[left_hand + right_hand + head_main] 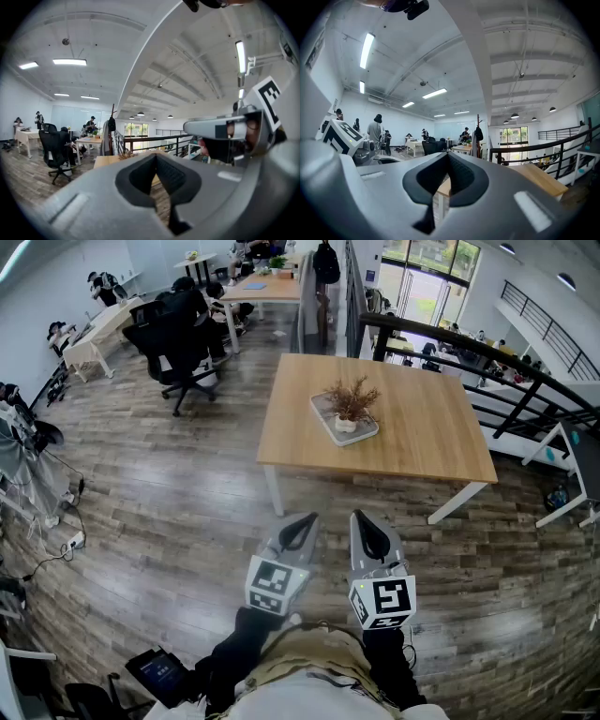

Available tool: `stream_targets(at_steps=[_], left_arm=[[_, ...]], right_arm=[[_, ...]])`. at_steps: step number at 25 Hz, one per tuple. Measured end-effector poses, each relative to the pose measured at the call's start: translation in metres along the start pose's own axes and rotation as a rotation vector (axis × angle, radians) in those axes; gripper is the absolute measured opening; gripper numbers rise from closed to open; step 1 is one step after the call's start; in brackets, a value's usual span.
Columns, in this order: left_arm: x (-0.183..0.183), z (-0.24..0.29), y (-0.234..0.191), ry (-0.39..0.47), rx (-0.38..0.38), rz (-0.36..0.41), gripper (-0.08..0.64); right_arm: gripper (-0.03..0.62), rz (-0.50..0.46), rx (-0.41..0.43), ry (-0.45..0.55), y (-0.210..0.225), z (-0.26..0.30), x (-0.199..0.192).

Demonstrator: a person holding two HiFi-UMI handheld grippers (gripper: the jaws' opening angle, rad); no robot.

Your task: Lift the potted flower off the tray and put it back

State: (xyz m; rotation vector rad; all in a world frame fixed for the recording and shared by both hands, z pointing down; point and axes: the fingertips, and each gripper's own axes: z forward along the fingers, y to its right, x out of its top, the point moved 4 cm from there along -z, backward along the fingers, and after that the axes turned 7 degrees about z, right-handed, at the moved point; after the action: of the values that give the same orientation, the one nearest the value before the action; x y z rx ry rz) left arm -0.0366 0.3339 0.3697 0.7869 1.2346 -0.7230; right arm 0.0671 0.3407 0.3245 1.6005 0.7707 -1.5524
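Observation:
The potted flower (349,407), a small white pot of dry brown sprigs, stands on a pale grey tray (328,418) near the middle of the wooden table (412,437). Both grippers hover over the floor well short of the table's near edge. My left gripper (308,519) and my right gripper (360,517) are side by side, each shut with nothing between the jaws. In the left gripper view the left gripper (156,155) points at the table (104,161), with the flower (125,153) small beyond it. In the right gripper view the right gripper (447,154) is shut; the table (540,179) lies to the right.
Black office chairs (183,348) and light desks (267,285) with people stand at the back left. A black railing (487,371) runs behind the table. A white-legged table (570,474) is at the right. Cables and a power strip (71,542) lie on the floor at left.

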Motion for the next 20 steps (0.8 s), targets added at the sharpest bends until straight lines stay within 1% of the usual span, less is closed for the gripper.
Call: stream_targets(at_steps=[6, 12, 17, 20], left_arm=[[-0.006, 0.002, -0.003, 0.002, -0.004, 0.0, 0.002], [-0.014, -0.002, -0.005, -0.012, -0.007, -0.022, 0.002], [-0.028, -0.01, -0.018, -0.028, -0.006, -0.041, 0.002], [-0.04, -0.017, -0.025, -0.044, 0.004, -0.053, 0.002]], right_arm=[[0.003, -0.001, -0.01, -0.002, 0.002, 0.004, -0.006], [0.005, 0.015, -0.025, -0.02, 0.0, 0.004, -0.013], [0.005, 0.021, -0.048, -0.032, -0.005, 0.013, -0.026], [0.005, 0.032, -0.038, -0.03, -0.01, 0.016, -0.036]])
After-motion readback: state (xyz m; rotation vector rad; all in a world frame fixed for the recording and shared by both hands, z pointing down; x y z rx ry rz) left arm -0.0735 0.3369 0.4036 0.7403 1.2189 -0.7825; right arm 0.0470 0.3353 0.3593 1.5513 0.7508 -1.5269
